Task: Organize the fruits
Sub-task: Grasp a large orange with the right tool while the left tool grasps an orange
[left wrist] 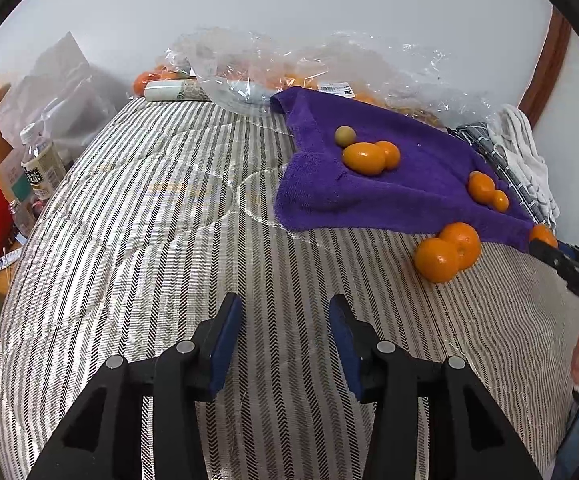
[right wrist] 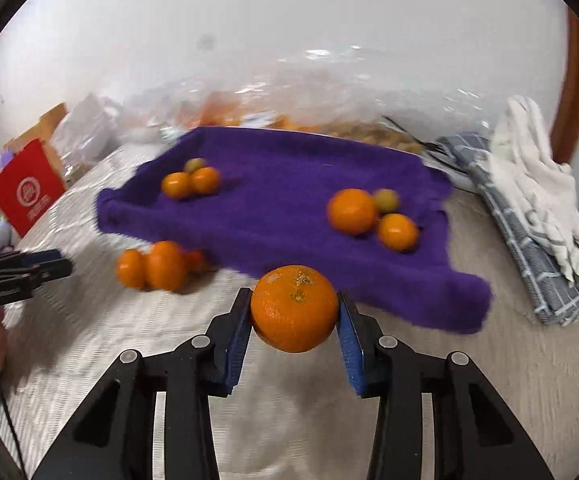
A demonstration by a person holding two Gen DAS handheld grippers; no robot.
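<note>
Orange and round, the mandarin sits clamped between the blue pads of your right gripper, held above the striped bedcover just short of the near edge of the purple towel. Your right jaws grip it on both sides at its widest part, with the stem scar facing up.

On the towel, the right wrist view shows two clusters: two small oranges with a greenish fruit behind them on the left, and a larger orange, a smaller one and another greenish fruit on the right. Two more mandarins lie touching each other on the bedcover just off the towel's left front corner.

Your left gripper hangs over the striped cover with its jaws spread and nothing between them, well apart from the towel. Beyond the towel lie clear plastic bags with more oranges inside. A folded checked cloth with white gloves on it lies to the towel's right; a red box stands at the far left.
</note>
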